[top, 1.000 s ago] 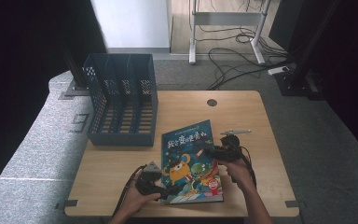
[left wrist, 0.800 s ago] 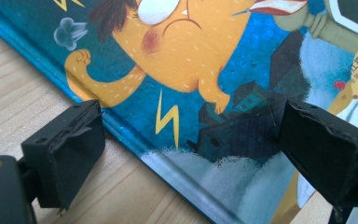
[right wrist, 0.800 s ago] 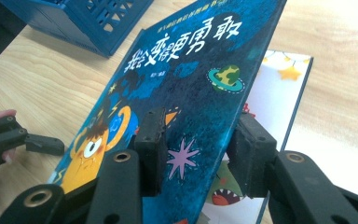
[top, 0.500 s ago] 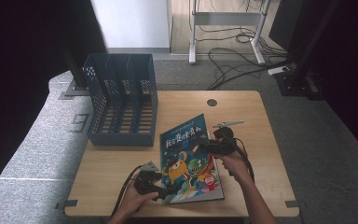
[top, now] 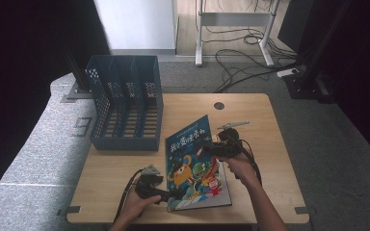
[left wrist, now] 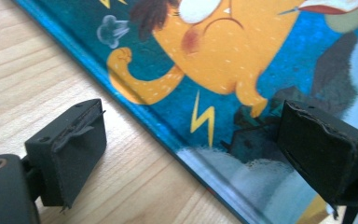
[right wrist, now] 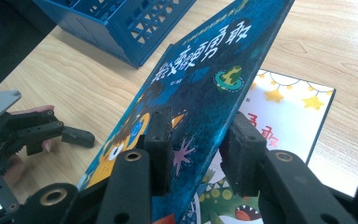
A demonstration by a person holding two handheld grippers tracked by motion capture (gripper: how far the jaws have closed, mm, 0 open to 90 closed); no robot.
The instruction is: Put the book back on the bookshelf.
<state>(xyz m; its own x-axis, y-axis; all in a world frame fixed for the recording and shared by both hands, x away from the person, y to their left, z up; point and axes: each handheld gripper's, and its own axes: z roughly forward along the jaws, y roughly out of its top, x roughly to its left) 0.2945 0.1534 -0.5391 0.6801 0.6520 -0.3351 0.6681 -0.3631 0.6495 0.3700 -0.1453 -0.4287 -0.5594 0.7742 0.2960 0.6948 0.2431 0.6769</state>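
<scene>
A blue picture book with a yellow cartoon figure lies on the wooden table, near the front edge. Its front cover stands tilted up from the right side, baring a white first page. My right gripper has the cover's free edge between its jaws. The jaws have just been closing, and a gap still shows between the pads. My left gripper stands open at the book's lower left corner. Its jaws straddle the spine edge, one over the bare table, one over the cover.
A blue slotted file rack stands at the table's back left. A pen lies just behind the right gripper, and a round cable hole sits near the far edge. Cables run across the floor beyond the table.
The right gripper has risen with the cover's edge, so the cover stands steeper than before. The left gripper has kept its place at the book's corner.
</scene>
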